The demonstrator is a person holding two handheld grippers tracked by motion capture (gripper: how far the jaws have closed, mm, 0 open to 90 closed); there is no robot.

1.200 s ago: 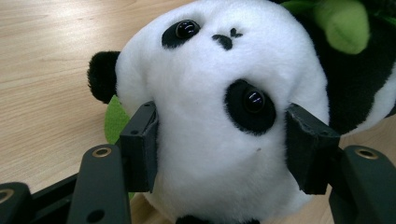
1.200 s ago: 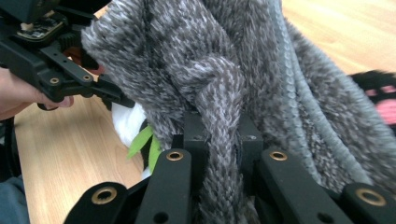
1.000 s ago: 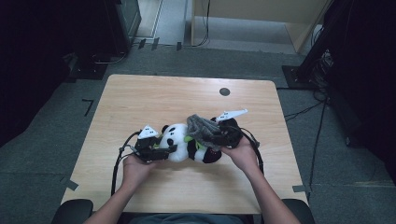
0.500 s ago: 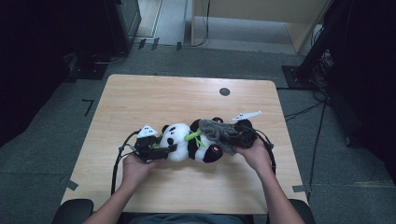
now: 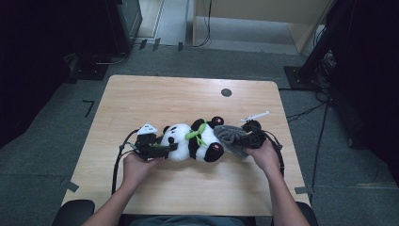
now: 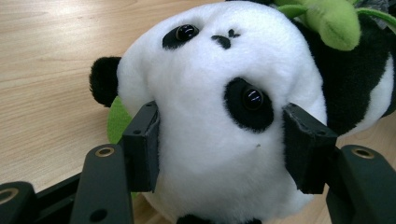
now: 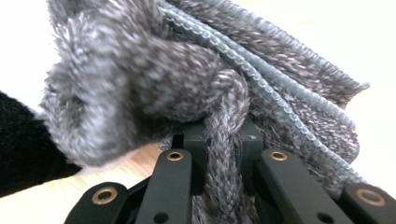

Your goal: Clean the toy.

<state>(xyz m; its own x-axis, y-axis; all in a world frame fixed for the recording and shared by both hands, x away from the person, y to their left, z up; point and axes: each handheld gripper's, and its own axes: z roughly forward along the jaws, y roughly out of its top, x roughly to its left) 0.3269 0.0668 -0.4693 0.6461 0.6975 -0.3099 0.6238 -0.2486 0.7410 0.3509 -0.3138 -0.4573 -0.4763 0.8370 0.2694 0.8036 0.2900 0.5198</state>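
High view showed a toy panda (image 5: 193, 141) lying on its back across the near middle of the wooden tabletop (image 5: 188, 99), its head toward the person's left. The left claw (image 5: 165, 148) reached in from the left and met the white head, while the right claw (image 5: 234, 140) held a grey knitted cloth (image 5: 228, 135) bunched against the panda's feet. A green leaf (image 5: 196, 135) lay across the toy's chest, and a small dark round mark (image 5: 226, 92) sat farther back on the tabletop.

Left gripper view had the left claw (image 6: 219, 149) set fairly wide, its two black jaws pressed into either side of the panda's (image 6: 219, 93) white face, one just below an eye patch. The green leaf (image 6: 334, 21) showed at the top right.

Right gripper view had the right claw (image 7: 223, 149) drawn narrow, pinching a twisted strand of the grey cloth (image 7: 187, 74) between its jaws, with the rest piled above them. A patch of black plush filled the left edge.
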